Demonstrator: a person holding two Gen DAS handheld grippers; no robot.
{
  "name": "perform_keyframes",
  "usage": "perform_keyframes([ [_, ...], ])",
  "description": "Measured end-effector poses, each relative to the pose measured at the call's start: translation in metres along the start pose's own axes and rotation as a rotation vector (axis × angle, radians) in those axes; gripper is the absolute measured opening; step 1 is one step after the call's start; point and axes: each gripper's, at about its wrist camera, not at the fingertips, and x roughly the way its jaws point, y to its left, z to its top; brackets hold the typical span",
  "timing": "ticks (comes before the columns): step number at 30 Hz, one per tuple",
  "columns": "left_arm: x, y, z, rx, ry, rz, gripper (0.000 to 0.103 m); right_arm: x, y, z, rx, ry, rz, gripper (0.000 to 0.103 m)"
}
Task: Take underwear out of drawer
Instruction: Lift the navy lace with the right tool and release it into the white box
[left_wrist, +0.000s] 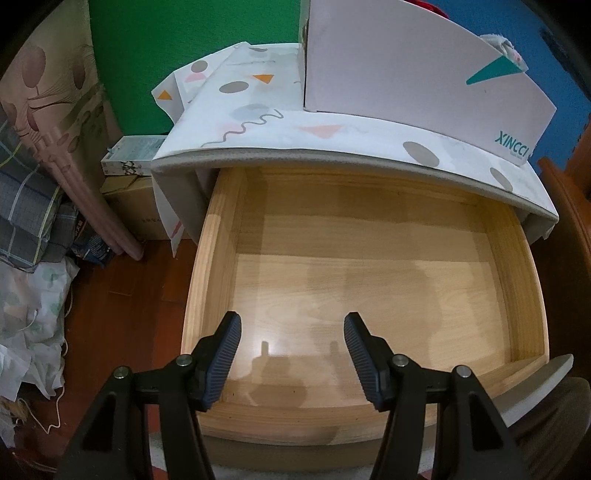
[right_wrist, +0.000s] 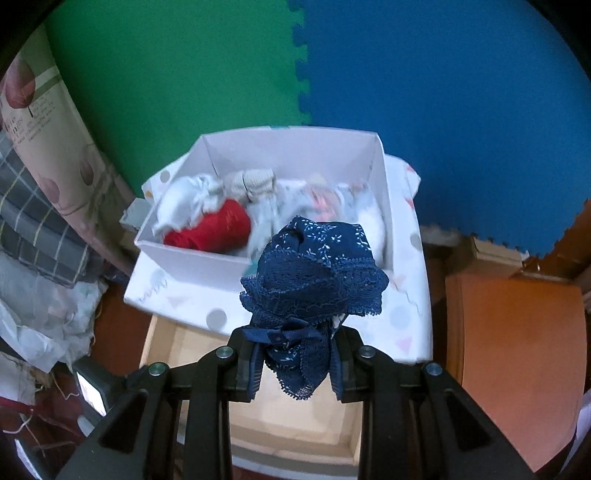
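We have the navy lace underwear (right_wrist: 314, 280) clenched in our right tongs (right_wrist: 295, 369), hanging clear above the open wooden drawer (left_wrist: 369, 266), whose floor looks bare in both views. Our left tongs (left_wrist: 291, 354) hover over the drawer's front edge, spread apart and grasping nothing. The lift-out step seems all but done; next we judge it calls for carrying the garment to the white box (right_wrist: 199, 253) of folded clothes on the cabinet top and letting go there.
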Motion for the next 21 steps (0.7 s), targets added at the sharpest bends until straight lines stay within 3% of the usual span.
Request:
perform_keyframes([
  [21,0.000,0.001,0.000,-0.015,0.001,0.015,0.059,0.070,0.038,0.066,-0.063,0.001,-0.056,0.027],
])
